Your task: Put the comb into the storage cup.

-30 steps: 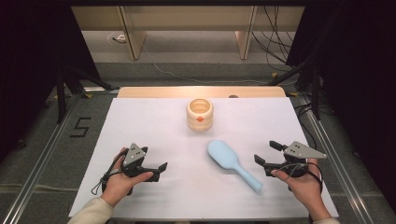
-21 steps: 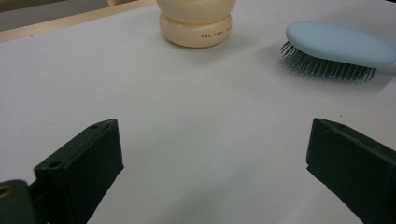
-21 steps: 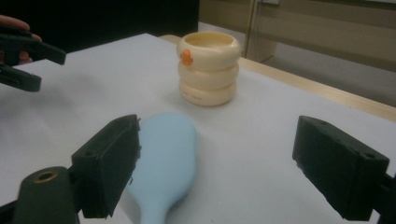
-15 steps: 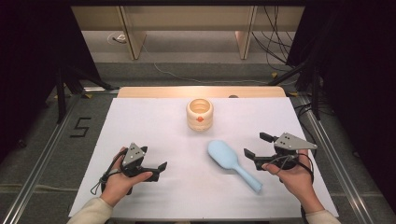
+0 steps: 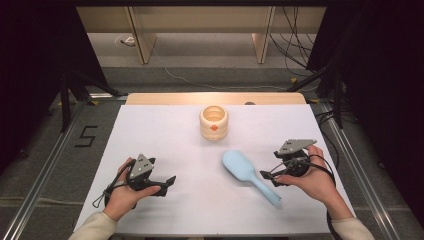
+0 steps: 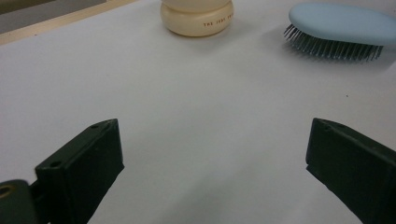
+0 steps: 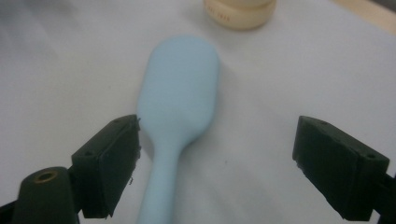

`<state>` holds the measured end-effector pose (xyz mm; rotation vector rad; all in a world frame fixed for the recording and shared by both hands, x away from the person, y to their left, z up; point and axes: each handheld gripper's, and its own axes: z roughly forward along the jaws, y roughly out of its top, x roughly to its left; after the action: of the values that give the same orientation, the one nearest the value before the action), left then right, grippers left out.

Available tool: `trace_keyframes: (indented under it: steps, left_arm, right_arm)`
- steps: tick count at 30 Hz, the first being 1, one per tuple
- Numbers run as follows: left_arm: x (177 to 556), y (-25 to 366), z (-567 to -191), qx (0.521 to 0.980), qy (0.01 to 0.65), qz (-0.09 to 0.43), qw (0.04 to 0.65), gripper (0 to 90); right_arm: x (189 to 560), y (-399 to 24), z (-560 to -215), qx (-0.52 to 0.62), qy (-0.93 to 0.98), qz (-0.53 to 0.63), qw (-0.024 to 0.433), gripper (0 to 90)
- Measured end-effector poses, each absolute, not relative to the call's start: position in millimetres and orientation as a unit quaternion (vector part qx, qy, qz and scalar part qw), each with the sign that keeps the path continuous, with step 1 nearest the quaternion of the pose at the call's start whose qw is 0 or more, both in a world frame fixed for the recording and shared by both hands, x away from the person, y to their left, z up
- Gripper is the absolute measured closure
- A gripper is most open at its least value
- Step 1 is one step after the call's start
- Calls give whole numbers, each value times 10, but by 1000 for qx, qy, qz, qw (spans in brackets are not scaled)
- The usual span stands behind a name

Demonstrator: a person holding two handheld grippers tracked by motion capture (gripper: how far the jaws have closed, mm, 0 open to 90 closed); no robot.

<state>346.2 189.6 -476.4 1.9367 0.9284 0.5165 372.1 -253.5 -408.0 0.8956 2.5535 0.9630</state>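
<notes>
While the left gripper (image 5: 167, 183) is resting wide open, the right gripper (image 5: 266, 176) is hovering wide-jawed beside the blue hairbrush (image 5: 248, 175).

Our left gripper (image 5: 169, 181) low, jaws spread wide, our right gripper (image 5: 266, 176) raised, jaws agape, both hands gripping.

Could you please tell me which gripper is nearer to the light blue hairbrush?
The right. The right gripper hovers open just beside the hairbrush handle, not touching it. The left gripper sits open well off to the brush's left across the table.
</notes>
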Motion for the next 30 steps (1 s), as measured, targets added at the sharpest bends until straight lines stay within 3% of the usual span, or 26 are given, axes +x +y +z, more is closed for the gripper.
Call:
trace_keyframes:
  steps: [9, 30]
  left_arm:
    - [3458, 1921, -4765, 782, 376, 207, 452, 46]
    - [3464, 1893, -4798, 788, 375, 201, 446, 49]
  right_arm:
    - [3812, -2227, -4188, 285, 939, 188, 51, 162]
    - [3999, -1918, -4561, 305, 942, 140, 17, 262]
